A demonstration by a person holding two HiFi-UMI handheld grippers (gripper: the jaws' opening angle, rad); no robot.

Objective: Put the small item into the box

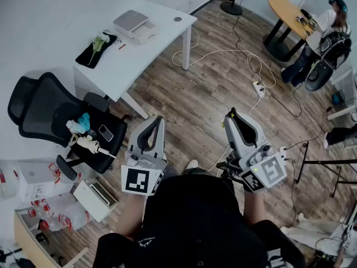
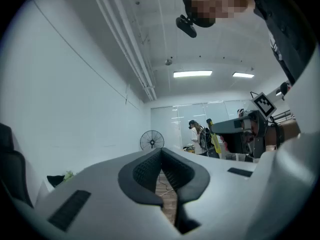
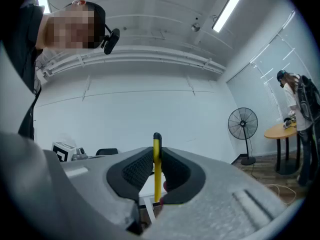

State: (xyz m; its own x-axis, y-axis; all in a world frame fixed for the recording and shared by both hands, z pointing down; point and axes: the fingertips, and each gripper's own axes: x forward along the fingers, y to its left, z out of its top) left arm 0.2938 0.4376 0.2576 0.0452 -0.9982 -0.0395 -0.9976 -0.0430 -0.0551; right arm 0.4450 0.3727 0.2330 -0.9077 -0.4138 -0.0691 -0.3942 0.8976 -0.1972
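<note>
My right gripper (image 3: 157,153) is shut on a thin flat yellow item (image 3: 157,176) with a black top edge, which stands upright between the pads. From the left gripper view the same yellow item (image 2: 216,143) shows in the raised right gripper. My left gripper (image 2: 160,153) is shut, with nothing between its pads. In the head view both grippers are held close to the person's body above the wooden floor, left gripper (image 1: 158,121) and right gripper (image 1: 231,116) side by side, pointing away. An open cardboard box (image 1: 29,243) stands at the lower left.
A white table (image 1: 150,43) carries a grey flat case (image 1: 130,20) and a black mat. A black office chair (image 1: 53,121) holds small things. White boxes (image 1: 34,178) lie on the floor at left. Cables and a power strip (image 1: 259,88) cross the floor. A person stands by a round table (image 1: 287,11).
</note>
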